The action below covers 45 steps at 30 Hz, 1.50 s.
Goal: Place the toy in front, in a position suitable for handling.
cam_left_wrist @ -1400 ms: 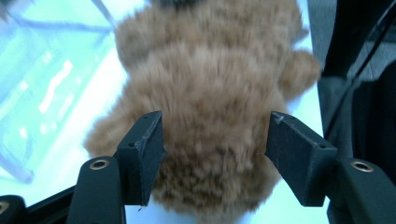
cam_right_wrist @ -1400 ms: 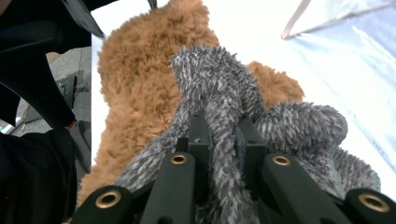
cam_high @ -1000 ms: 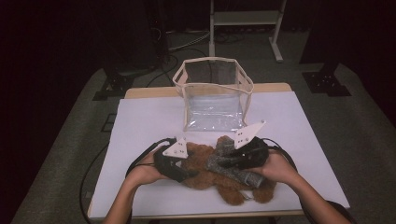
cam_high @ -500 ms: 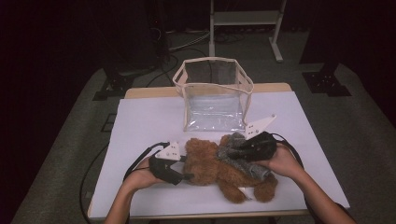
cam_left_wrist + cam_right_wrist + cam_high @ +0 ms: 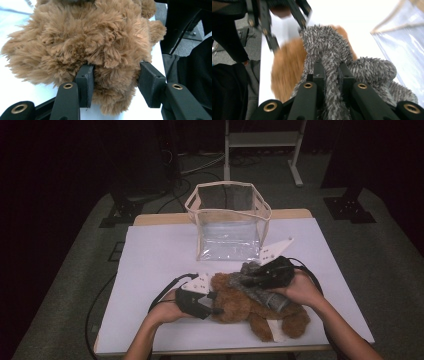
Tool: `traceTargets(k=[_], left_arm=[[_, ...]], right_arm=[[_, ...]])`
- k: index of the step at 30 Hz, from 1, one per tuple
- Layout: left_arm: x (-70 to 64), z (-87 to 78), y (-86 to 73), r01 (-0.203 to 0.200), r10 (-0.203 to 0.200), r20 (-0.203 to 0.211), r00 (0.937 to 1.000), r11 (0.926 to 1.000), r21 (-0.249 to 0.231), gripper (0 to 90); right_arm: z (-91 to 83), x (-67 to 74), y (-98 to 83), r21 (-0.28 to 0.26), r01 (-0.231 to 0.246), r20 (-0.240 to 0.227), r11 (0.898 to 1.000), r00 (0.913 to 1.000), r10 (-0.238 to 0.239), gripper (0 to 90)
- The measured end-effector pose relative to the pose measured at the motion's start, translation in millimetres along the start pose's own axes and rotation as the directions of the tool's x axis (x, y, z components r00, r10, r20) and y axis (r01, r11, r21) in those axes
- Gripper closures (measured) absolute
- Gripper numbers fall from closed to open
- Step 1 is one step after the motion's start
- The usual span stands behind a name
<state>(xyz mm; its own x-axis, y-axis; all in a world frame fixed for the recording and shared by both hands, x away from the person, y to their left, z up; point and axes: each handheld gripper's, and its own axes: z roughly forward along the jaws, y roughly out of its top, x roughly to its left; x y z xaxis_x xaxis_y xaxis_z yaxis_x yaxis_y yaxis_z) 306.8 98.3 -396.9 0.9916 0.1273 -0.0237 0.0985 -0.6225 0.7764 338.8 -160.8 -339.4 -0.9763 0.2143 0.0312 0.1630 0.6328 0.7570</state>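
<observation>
The white tabletop (image 5: 150, 255) takes up the middle of the high view, with a clear plastic bag (image 5: 229, 222) standing open just above centre. Below it, in the lower middle, a brown teddy bear (image 5: 240, 307) lies on its side, a grey plush toy (image 5: 260, 290) draped across it. At the bear's left end the left tongs (image 5: 216, 304) have just been closing around a lobe of brown fur; in the left gripper view the fur (image 5: 110, 82) sits between the jaws and both pads touch it. At the right, the right tongs (image 5: 331, 72) are clenched tight on a strand of the grey plush toy.
</observation>
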Motion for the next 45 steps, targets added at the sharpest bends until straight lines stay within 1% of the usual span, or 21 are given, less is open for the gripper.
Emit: traceTargets(k=[2,3,4,6,8,12,15,18,20,21,23,24,25,27,28,32,35,37,40,43,45], left_arm=[[0.4,1.7,1.0,-0.016,0.016,-0.005,0.9999,0.9997,0.017,50.0],[0.4,1.6,0.2,-0.014,0.015,-0.013,0.9998,0.9996,0.022,49.8],[0.6,0.9,-1.4,-0.011,0.012,-0.019,0.9998,0.9996,0.027,49.3],[0.6,-1.1,-4.9,-0.001,0.001,-0.020,0.9998,0.9999,0.012,48.4],[0.5,-2.6,-6.4,-0.002,0.002,-0.026,0.9997,1.0000,0.005,47.9],[-0.7,-1.2,-4.9,-0.017,0.018,-0.026,0.9995,0.9998,0.009,47.7],[-2.5,0.5,-1.7,-0.037,0.038,-0.031,0.9988,0.9989,0.027,47.9],[-3.8,0.7,-0.3,-0.047,0.048,-0.033,0.9983,0.9983,0.036,47.9],[-4.4,0.7,-0.4,-0.051,0.052,-0.029,0.9982,0.9980,0.037,47.9],[-4.8,0.8,-0.6,-0.052,0.053,-0.030,0.9982,0.9980,0.038,47.9],[-5.2,0.2,-1.2,-0.058,0.059,-0.025,0.9980,0.9974,0.043,47.8],[-5.7,0.5,-1.7,-0.052,0.053,-0.027,0.9982,0.9979,0.037,47.8],[-5.6,0.3,-2.2,-0.052,0.053,-0.028,0.9982,0.9979,0.038,47.7],[-4.5,-0.6,-3.2,-0.060,0.062,-0.030,0.9976,0.9972,0.043,47.5],[-4.2,-0.9,-3.4,-0.059,0.060,-0.030,0.9977,0.9974,0.041,47.5],[-3.9,-0.2,-3.3,-0.049,0.050,-0.035,0.9981,0.9981,0.037,47.2],[-1.1,-0.6,-3.1,-0.045,0.046,-0.046,0.9979,0.9982,0.039,47.0],[0.8,-0.8,-3.5,-0.032,0.034,-0.055,0.9979,0.9988,0.036,47.0],[3.7,-1.1,-4.5,-0.012,0.014,-0.068,0.9976,0.9994,0.032,46.9],[6.4,-1.6,-4.7,0.003,-0.001,-0.080,0.9968,0.9996,0.027,46.1],[7.6,-2.0,-4.8,0.006,-0.003,-0.086,0.9963,0.9997,0.025,45.5]], right_arm=[[9.3,2.1,8.4,0.014,0.013,-0.007,1.000,0.9999,-0.013,79.4],[13.9,1.5,10.4,0.020,0.020,-0.011,1.000,0.9998,-0.020,79.5],[17.3,0.9,10.9,0.028,0.006,-0.016,1.000,0.9999,-0.005,79.4],[20.0,-2.0,8.6,0.026,-0.012,-0.032,1.000,0.9994,0.013,79.5],[16.8,-3.8,5.2,0.030,-0.016,-0.031,0.999,0.9994,0.017,79.5],[6.6,-6.1,-1.3,0.041,-0.049,-0.027,0.998,0.9984,0.050,79.5],[6.7,-6.4,2.8,0.048,-0.047,-0.030,0.998,0.9984,0.048,79.4],[15.4,-7.9,13.8,0.052,-0.039,-0.039,0.998,0.9984,0.041,79.3],[25.2,-11.3,21.6,0.054,-0.036,-0.046,0.998,0.9982,0.039,79.4],[30.9,-14.5,25.1,0.058,-0.024,-0.054,0.998,0.9982,0.027,79.3],[41.8,-18.4,32.0,0.065,-0.037,-0.063,0.997,0.9972,0.041,79.4],[46.9,-20.1,34.7,0.070,-0.042,-0.067,0.997,0.9967,0.047,79.4],[51.7,-22.1,36.6,0.079,-0.036,-0.063,0.996,0.9971,0.041,79.4],[56.8,-25.4,38.3,0.102,-0.042,-0.053,0.994,0.9975,0.048,79.4],[57.0,-27.8,37.6,0.103,-0.046,-0.052,0.994,0.9973,0.052,79.4],[43.7,-31.9,29.0,0.095,-0.064,-0.028,0.993,0.9974,0.067,79.4],[28.3,-27.7,18.9,0.079,-0.070,-0.011,0.994,0.9974,0.071,79.4],[18.0,-20.0,11.9,0.068,-0.077,-0.002,0.995,0.9970,0.078,79.4],[3.6,-5.7,0.6,0.042,-0.070,-0.010,0.997,0.9975,0.070,79.3],[-7.9,11.9,-7.2,0.028,-0.040,-0.009,0.999,0.9991,0.041,79.2],[-13.1,23.9,-11.9,0.022,-0.038,-0.008,0.999,0.9993,0.038,79.3]])
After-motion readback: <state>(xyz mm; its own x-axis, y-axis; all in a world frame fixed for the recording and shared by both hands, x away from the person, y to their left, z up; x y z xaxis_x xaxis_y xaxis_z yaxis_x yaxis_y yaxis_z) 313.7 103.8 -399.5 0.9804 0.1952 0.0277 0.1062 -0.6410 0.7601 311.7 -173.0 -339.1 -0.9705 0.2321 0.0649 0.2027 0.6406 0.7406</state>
